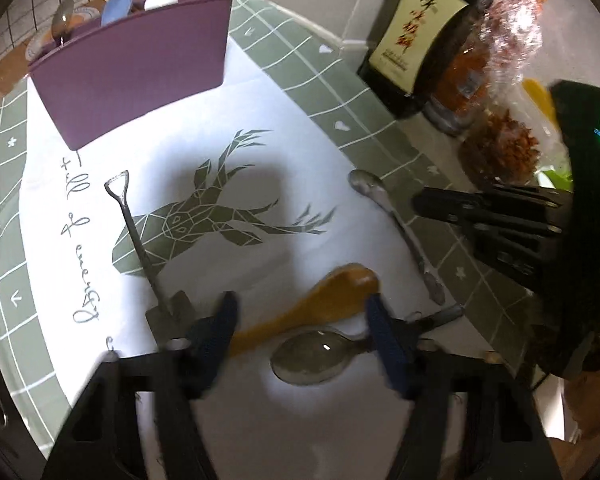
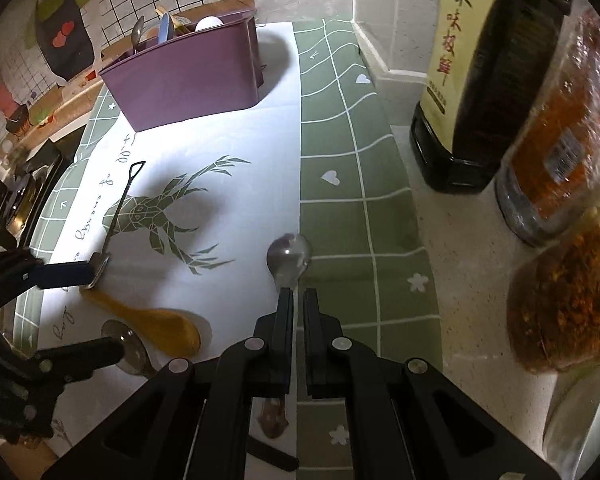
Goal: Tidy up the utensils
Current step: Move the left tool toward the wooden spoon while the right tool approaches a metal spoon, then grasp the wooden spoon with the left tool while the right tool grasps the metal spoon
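Observation:
A purple utensil holder [image 1: 140, 64] [image 2: 188, 76] with several utensils in it stands at the back of the mat. A wooden spoon [image 1: 332, 296] [image 2: 156, 324], a metal spoon [image 1: 312, 356] and a shovel-shaped spoon [image 1: 140, 240] lie on the mat. My left gripper [image 1: 302, 332] is open, straddling the wooden spoon's handle and the metal spoon's bowl without pressing either. My right gripper [image 2: 299, 294] [image 1: 418, 204] is shut, with its tips over the handle of another metal spoon [image 2: 289, 258] [image 1: 392, 216]. I cannot tell whether it touches that spoon.
A green checked mat with a white deer panel [image 1: 220, 220] covers the counter. A dark sauce bottle [image 2: 480, 80] and jars of red flakes [image 2: 560, 140] [image 2: 560, 300] stand on the right by the wall. A stove edge [image 2: 20, 200] shows at far left.

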`<act>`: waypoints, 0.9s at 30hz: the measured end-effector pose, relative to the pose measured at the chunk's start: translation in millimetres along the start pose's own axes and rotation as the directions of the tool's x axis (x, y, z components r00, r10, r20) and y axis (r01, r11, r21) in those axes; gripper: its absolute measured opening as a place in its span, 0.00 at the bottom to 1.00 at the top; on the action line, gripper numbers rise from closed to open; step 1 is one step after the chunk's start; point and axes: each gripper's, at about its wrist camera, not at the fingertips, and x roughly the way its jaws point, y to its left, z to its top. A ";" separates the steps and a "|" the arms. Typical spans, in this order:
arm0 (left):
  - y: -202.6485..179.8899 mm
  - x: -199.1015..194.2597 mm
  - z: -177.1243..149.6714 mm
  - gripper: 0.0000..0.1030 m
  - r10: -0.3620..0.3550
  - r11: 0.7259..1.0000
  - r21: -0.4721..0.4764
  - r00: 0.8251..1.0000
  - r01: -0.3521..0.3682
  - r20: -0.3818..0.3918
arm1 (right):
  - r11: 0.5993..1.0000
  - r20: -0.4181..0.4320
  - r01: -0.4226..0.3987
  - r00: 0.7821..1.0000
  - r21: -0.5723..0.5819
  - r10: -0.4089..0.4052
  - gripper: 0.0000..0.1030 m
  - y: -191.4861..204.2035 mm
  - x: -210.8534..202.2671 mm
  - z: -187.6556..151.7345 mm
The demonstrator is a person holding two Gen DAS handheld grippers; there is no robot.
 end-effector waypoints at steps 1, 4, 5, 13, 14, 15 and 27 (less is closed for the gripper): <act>4.9 4.5 1.9 0.38 -0.010 1.000 -0.011 1.000 0.010 -0.013 | 1.000 0.002 0.001 1.000 0.006 -0.001 0.04 -1.7 -1.3 -1.5; 15.6 9.7 -5.0 0.34 -0.027 0.999 -0.042 0.998 0.024 -0.056 | 1.000 -0.002 0.011 1.000 0.029 -0.011 0.07 -7.6 -5.1 -4.9; 15.8 9.5 -8.4 0.34 -0.032 0.999 -0.045 0.997 0.029 -0.065 | 0.999 -0.004 0.014 1.000 0.035 -0.014 0.07 -10.1 -7.0 -6.1; -11.5 -1.2 -51.3 0.35 -0.093 0.993 0.049 0.977 0.105 -0.194 | 0.994 0.035 0.067 0.997 0.090 -0.071 0.25 -31.7 -28.0 -10.0; -15.1 -2.5 -50.3 0.35 -0.076 0.993 0.071 0.980 0.090 -0.184 | 0.993 0.041 0.075 0.996 0.096 -0.080 0.27 -34.2 -30.1 -10.1; -17.8 -2.7 -47.4 0.35 -0.059 0.993 0.087 0.983 0.075 -0.172 | 0.991 0.046 0.082 0.995 0.104 -0.087 0.28 -37.0 -32.2 -10.5; -45.9 28.9 -8.9 0.60 0.064 0.972 0.233 0.987 -0.028 -0.147 | 0.988 0.065 0.106 0.991 0.116 -0.114 0.28 -34.7 -40.0 -20.0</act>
